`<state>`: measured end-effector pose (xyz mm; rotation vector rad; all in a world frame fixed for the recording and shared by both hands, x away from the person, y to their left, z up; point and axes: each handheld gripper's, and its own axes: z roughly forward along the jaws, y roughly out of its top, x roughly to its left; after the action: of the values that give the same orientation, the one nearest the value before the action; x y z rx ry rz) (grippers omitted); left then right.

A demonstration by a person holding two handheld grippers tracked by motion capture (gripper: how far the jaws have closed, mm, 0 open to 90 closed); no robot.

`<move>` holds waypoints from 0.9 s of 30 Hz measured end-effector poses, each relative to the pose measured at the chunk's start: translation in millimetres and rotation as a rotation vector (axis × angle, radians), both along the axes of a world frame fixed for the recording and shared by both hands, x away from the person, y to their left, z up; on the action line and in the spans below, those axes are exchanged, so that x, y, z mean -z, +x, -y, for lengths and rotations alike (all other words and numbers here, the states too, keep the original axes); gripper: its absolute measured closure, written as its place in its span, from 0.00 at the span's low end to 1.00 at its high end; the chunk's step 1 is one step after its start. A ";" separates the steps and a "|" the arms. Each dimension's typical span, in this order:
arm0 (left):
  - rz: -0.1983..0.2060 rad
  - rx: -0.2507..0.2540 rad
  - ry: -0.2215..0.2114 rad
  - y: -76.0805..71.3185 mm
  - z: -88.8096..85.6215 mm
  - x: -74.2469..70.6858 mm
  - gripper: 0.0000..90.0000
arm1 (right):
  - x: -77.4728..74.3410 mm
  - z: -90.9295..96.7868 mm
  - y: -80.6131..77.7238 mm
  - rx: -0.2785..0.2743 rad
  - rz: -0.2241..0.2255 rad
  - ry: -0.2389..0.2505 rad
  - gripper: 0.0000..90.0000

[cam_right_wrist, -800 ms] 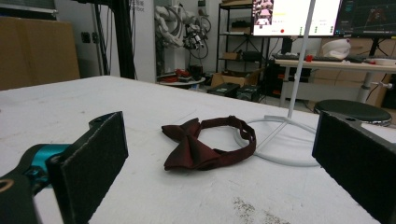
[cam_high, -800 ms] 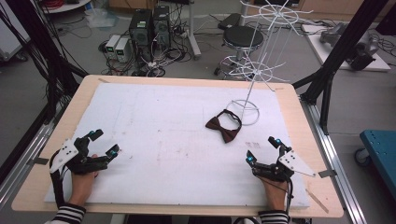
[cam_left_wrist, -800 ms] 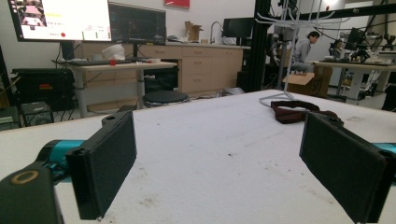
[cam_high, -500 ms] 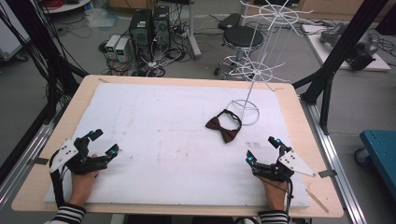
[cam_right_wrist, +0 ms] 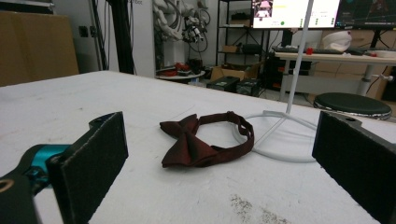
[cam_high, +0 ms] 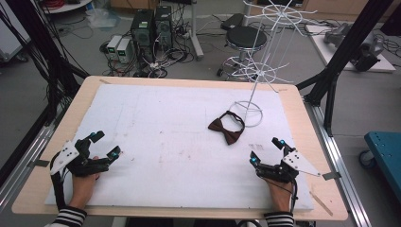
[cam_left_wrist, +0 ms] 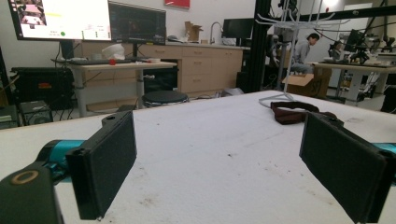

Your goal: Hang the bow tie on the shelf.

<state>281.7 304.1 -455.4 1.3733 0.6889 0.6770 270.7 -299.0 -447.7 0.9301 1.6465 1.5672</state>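
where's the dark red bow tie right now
In the high view the dark red fabric bow tie lies on the white table mat, right of centre, its strap touching the white wire stand's ring base.

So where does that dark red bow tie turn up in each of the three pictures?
High view: the bow tie lies right of centre on the white table cover, beside the wire stand's ring base.
Left gripper view: far off at the upper right, above the right-hand jaw.
Right gripper view: centre, between the two jaws.
Shared landmark: the white wire stand, just behind the tie in each view.
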 end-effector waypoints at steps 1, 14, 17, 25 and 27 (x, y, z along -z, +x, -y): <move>-0.002 0.000 -0.001 0.0 -0.2 -0.1 0.13 | 0.0 0.0 0.0 0.000 0.000 0.000 0.03; 0.001 0.000 0.004 0.0 0.1 -0.1 0.13 | -39.0 -10.8 20.5 -0.087 -0.076 -0.118 0.03; 0.001 -0.001 0.004 -0.1 0.2 -0.1 0.13 | -43.9 -11.8 24.5 -0.100 -0.091 -0.132 0.03; 0.001 -0.002 0.000 0.0 0.2 0.0 0.13 | -61.3 -24.8 42.6 -0.158 -0.159 -0.208 0.03; 0.001 -0.001 0.003 0.0 0.1 -0.1 0.13 | -64.2 -29.0 48.0 -0.173 -0.178 -0.231 0.03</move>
<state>281.7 304.0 -455.3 1.3759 0.6882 0.6796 318.7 -270.0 -383.6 0.8419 2.0317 1.3974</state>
